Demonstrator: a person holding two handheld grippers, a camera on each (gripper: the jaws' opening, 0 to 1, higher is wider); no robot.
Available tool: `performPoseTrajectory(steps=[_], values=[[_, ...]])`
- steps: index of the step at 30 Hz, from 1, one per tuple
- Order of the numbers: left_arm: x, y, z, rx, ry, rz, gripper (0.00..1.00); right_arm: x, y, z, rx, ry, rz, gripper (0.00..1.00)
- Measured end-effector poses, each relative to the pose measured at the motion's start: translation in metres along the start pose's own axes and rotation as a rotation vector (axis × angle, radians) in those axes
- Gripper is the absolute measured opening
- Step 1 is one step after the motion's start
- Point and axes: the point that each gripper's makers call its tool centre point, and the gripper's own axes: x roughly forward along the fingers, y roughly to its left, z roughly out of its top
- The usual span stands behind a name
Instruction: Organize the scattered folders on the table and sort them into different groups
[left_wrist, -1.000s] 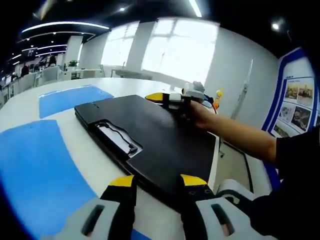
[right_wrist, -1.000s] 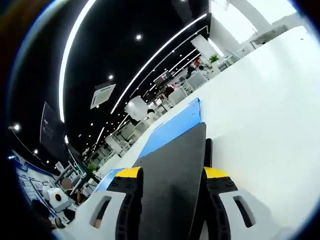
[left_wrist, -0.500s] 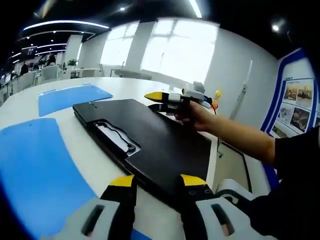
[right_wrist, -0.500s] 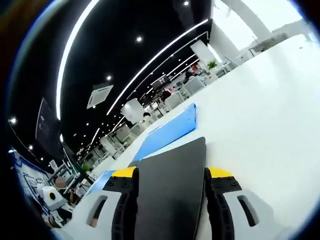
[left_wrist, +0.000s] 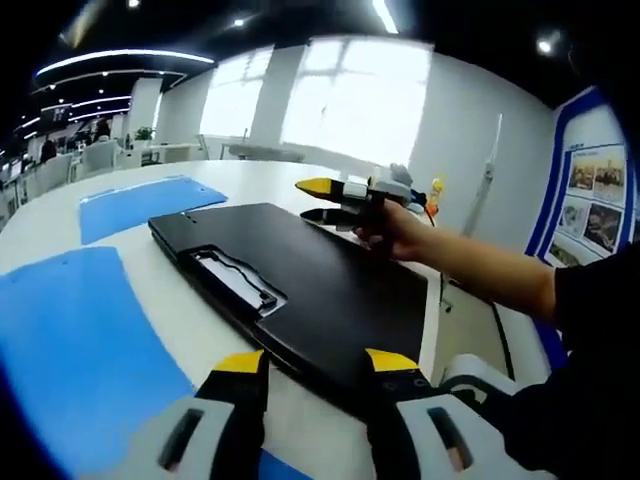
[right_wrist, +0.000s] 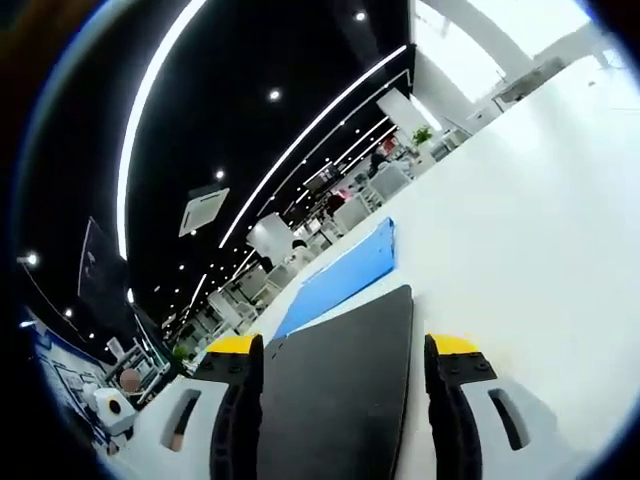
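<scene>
Two grippers work on one black folder (left_wrist: 300, 290). Start w/ the left gripper (left_wrist: 308, 375): its yellow tips stand apart, open, at the near edge of the folder, one tip on each side of that edge's corner area. It holds nothing. The folder lies right in front of it, flat on the white table (left_wrist: 170, 330), and runs away from it toward the far side. A silver clip (left_wrist: 235, 280) sits on the folder's left part.

Go out along the folder and you reach the right gripper (left_wrist: 325, 200), held in a person's hand (left_wrist: 395, 228). Its two yellow-black tips sit one above the other at the far corner of the folder, w/ a gap between them. In the right gripper view the right gripper's own tips (right_wrist: 345, 355) stand wide on both sides of the dark folder sheet (right_wrist: 340, 390). It looks open, prob. not pinching the sheet, but the view is poor here.

So the folder's long side runs from the left gripper to the right gripper. Each gripper is at one end. The left one is a bit nearer to its edge, I think.

Around it lie blue folders: one near on the left (left_wrist: 70, 350), one farther back (left_wrist: 140, 200). In the right gripper view a blue folder (right_wrist: 340, 275) lies just past the black one.
</scene>
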Motion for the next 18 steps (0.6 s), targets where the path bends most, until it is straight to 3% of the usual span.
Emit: performPoseTrajectory(steps=[5,10,18], values=[[-0.001,0.002,-0.001,0.008,-0.004,0.008,0.55,0.0,0.001,0.001,-0.018,-0.009,0.006,0.76],[-0.001,0.008,0.005,0.039,-0.046,0.054,0.79,0.0,0.004,0.001,-0.052,-0.02,-0.002,0.8],[-0.007,0.013,0.007,0.028,-0.074,0.065,0.93,0.0,0.011,-0.001,-0.125,-0.02,0.008,0.9]])
